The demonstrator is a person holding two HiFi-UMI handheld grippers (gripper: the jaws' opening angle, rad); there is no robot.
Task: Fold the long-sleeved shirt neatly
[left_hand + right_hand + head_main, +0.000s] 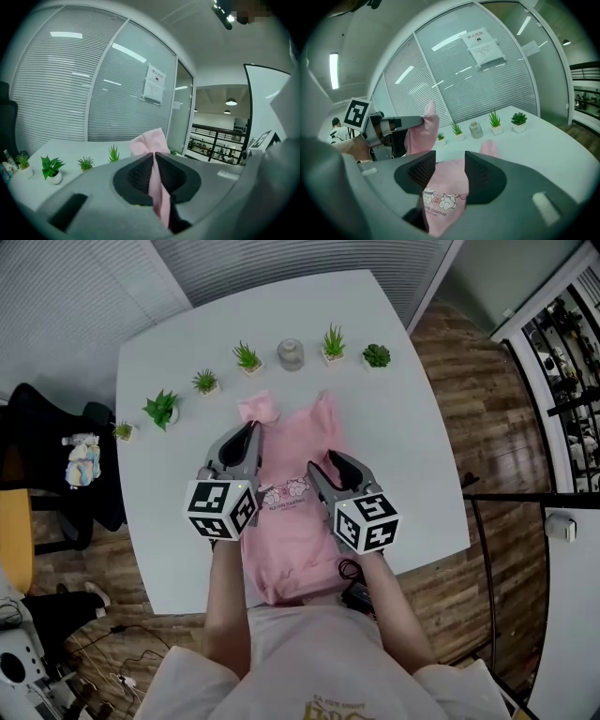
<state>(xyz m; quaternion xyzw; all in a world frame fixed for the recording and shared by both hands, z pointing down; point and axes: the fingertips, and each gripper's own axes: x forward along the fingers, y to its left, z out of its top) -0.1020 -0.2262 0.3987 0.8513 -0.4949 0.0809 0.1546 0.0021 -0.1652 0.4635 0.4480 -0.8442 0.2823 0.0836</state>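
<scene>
The shirt (292, 442) is pale pink with a small cartoon print at its centre; the table (169, 549) is white, the plants (247, 357) at twelve o'clock green.

Soft pink cloth shirt (291, 526) on a smooth white table (169, 362).
The shirt was matt, lightly creased cloth. The table top looked smooth with a dull sheen. The left gripper (251, 427) and right gripper (321, 463) had matt grey plastic shells and black ribbed pads (423, 171). The floor (469, 409) was brown wood planking, faintly glossy.
</scene>
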